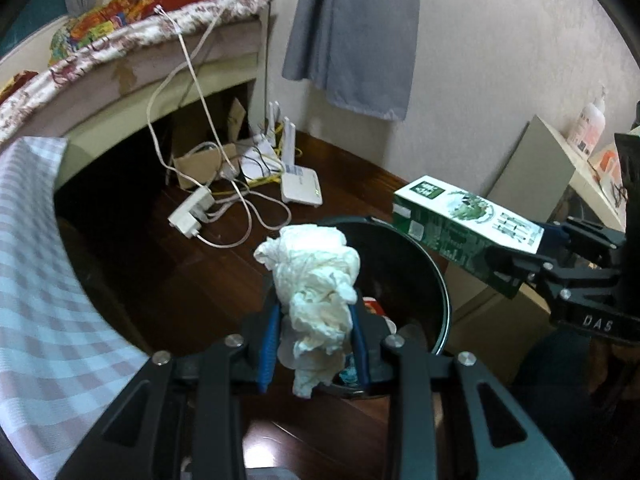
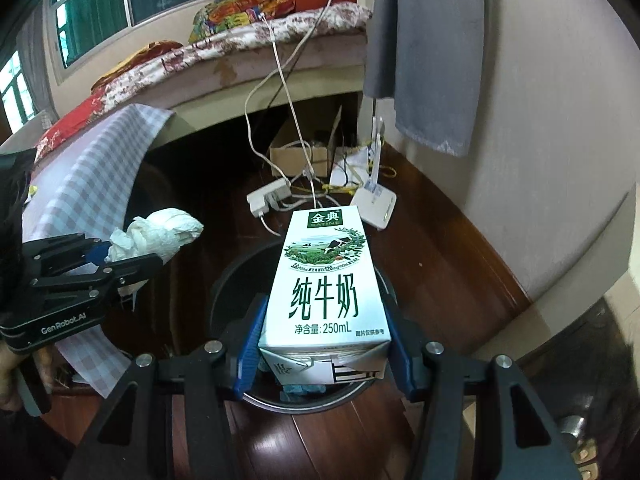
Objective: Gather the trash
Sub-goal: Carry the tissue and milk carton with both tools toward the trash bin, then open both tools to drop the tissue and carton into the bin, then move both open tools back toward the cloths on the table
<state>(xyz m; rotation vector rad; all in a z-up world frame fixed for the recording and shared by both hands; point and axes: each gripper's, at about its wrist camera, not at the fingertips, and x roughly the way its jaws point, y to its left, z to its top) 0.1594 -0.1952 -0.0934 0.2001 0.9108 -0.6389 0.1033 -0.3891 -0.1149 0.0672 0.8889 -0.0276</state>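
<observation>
Left wrist view. Nearest the lens, the left gripper [image 1: 314, 336] is clamped on a crumpled white tissue wad [image 1: 314, 280], blue pads pressing both flanks. Wad hangs over the near-left rim of a round black trash bin [image 1: 440, 292] standing on dark wood floor [image 1: 192, 280]. Bin's inside is mostly blocked by the tissue; only scraps of red-and-white and bluish rubbish show at the bottom (cannot identify them). At right, the right gripper [image 1: 516, 252] reaches in holding a green-and-white milk carton [image 1: 460, 224] by one end, above the bin's far-right rim; its body is cut off by the frame edge. Behind: white power strip [image 1: 192, 210] with tangled cables, white router [image 1: 300, 184], cardboard box [image 1: 200, 168] half lost in shadow under the bed. Checked cloth [image 1: 44, 272] fills the left edge.

Right wrist view. Right gripper [image 2: 324, 336] grips the milk carton [image 2: 326, 288] across its sides, label up, printed 250mL; the torn-open near end faces the lens. Carton covers most of the trash bin [image 2: 224, 280] beneath, so only arcs of rim show, plus a bluish scrap at the near edge. Left gripper [image 2: 120, 260] at left holds the tissue wad [image 2: 160, 234]; whether it sits over the bin from this angle, cannot tell. Router [image 2: 374, 206] and power strip [image 2: 268, 198] lie beyond.
</observation>
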